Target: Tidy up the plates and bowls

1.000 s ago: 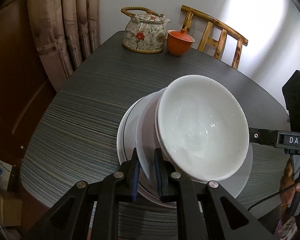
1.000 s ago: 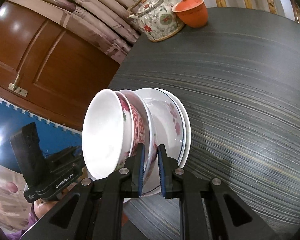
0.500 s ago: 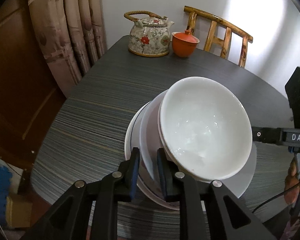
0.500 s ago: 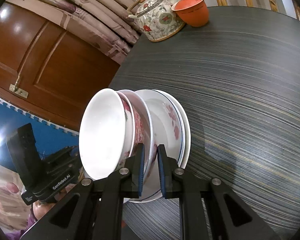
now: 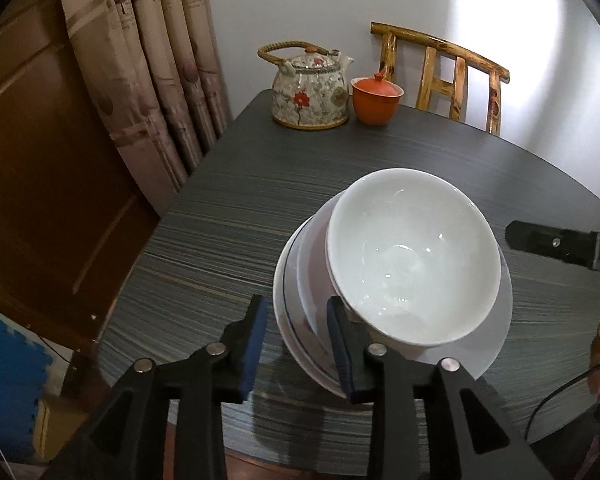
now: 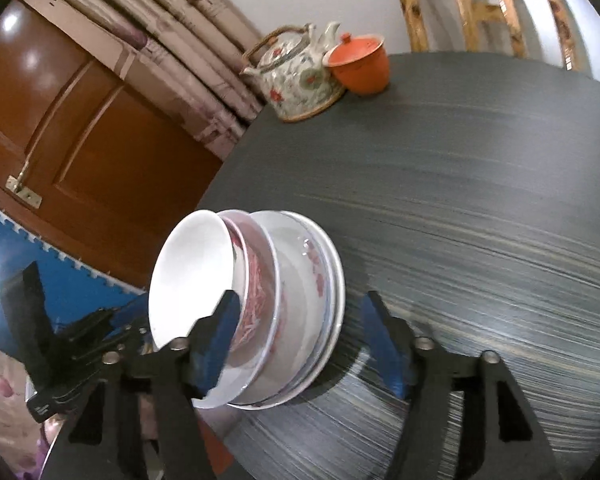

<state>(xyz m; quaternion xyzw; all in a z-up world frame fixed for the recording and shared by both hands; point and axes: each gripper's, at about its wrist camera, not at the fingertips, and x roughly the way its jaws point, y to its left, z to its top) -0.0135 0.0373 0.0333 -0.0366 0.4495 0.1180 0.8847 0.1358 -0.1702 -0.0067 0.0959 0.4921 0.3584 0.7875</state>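
The desk (image 5: 260, 200) has a dark, streaked wood-grain top with a low, matt sheen. On it, the white bowl (image 5: 412, 256) is glazed ceramic, smooth and glossy, catching small highlights; the plates (image 5: 288, 292) under it look like the same glazed ware (one rim carries a thin blue line). The teapot (image 5: 310, 94) is glossy flowered ceramic with a woven cane handle, and the orange lidded cup (image 5: 376, 100) beside it has a duller, clay-like finish. The chair (image 5: 440, 76) is varnished, knotty wood. The curtain (image 5: 148, 64) is soft cloth. The fingers (image 5: 254, 344) are matt black plastic with blue rubbery pads and bright metal pins
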